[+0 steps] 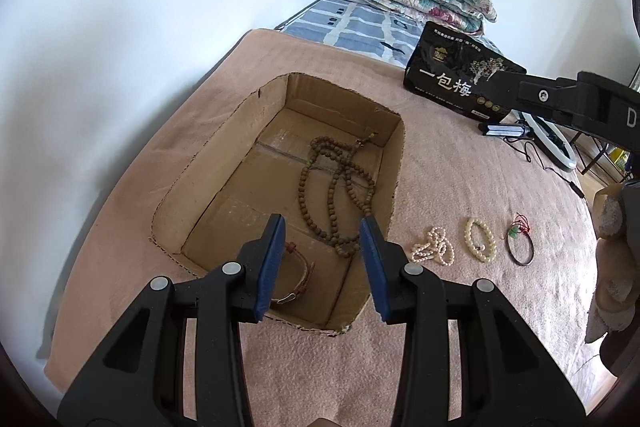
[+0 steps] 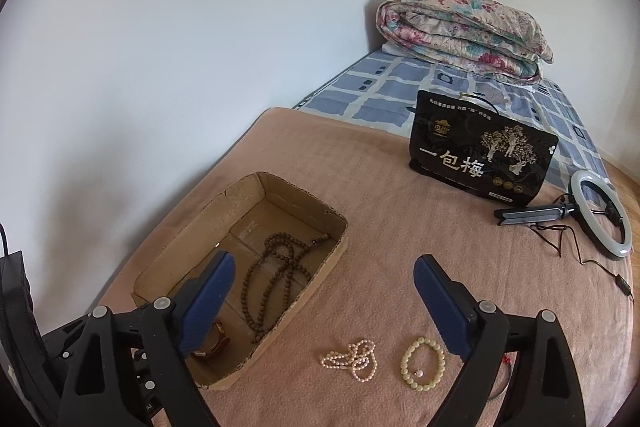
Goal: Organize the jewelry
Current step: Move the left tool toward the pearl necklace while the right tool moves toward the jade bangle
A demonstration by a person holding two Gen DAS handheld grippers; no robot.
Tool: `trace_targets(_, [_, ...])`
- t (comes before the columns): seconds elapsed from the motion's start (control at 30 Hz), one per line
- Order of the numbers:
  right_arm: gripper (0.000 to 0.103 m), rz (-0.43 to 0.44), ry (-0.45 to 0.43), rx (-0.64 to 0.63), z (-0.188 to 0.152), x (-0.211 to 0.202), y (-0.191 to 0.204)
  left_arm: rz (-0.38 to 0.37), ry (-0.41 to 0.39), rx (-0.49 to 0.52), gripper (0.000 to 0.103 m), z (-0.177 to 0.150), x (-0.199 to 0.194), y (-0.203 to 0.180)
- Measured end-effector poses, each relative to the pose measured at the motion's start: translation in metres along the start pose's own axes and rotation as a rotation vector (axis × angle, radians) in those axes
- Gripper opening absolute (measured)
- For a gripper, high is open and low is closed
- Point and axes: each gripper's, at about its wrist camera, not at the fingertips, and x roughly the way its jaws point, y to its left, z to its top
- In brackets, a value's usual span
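We hold the left gripper (image 1: 324, 267) and right gripper (image 2: 320, 303) with jaws open, empty, above the cardboard box (image 1: 224, 151) holding brown beads (image 1: 336, 187).

The bed (image 2: 400, 227), under a pink blanket, carries a cardboard box (image 2: 280, 327), pearl strand (image 2: 352, 359), bead bracelet (image 2: 423, 363), black pouch (image 2: 480, 163), ring light (image 2: 600, 215), and perhaps a bangle (image 1: 520, 247).

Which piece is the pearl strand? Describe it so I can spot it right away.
Find the cardboard box on the pink blanket. Three pieces lie in a row on the blanket just outside it; the pearl strand is the one nearest the box. Unlike the round bead bracelet beside it, it is a loose tangle of small pinkish-white pearls.
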Motion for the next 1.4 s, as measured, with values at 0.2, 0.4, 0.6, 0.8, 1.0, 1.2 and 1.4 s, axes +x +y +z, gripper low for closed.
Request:
trace_targets(0.2, [0.101, -0.029, -0.032, 0.044, -0.009, -0.02, -0.026, -0.02, -0.03, 0.068, 0.053, 0.001, -0.009, -0.028])
trace_targets(0.4, [0.103, -0.062, -0.049, 0.08, -0.024, -0.042, -0.057, -0.036, -0.047, 0.101, 0.063, 0.001, -0.011, -0.049])
trace_targets(0.6, [0.103, -0.071, -0.05, 0.137, -0.046, -0.06, -0.095, -0.057, -0.018, 0.123, 0.063, -0.003, -0.001, -0.065])
trace_targets(0.8, [0.103, -0.107, -0.034, 0.186, -0.074, -0.069, -0.135, -0.086, 0.015, 0.159, 0.063, -0.011, 0.012, -0.084])
trace_targets(1.0, [0.103, -0.114, -0.004, 0.252, -0.096, -0.066, -0.172, -0.11, 0.054, 0.177, 0.063, -0.017, 0.027, -0.097])
trace_targets(1.2, [0.103, -0.129, 0.051, 0.268, -0.113, -0.049, -0.195, -0.12, 0.09, 0.202, 0.062, -0.025, 0.045, -0.111])
trace_targets(1.4, [0.099, -0.14, 0.132, 0.242, -0.128, -0.025, -0.208, -0.115, 0.124, 0.254, 0.055, -0.035, 0.064, -0.127])
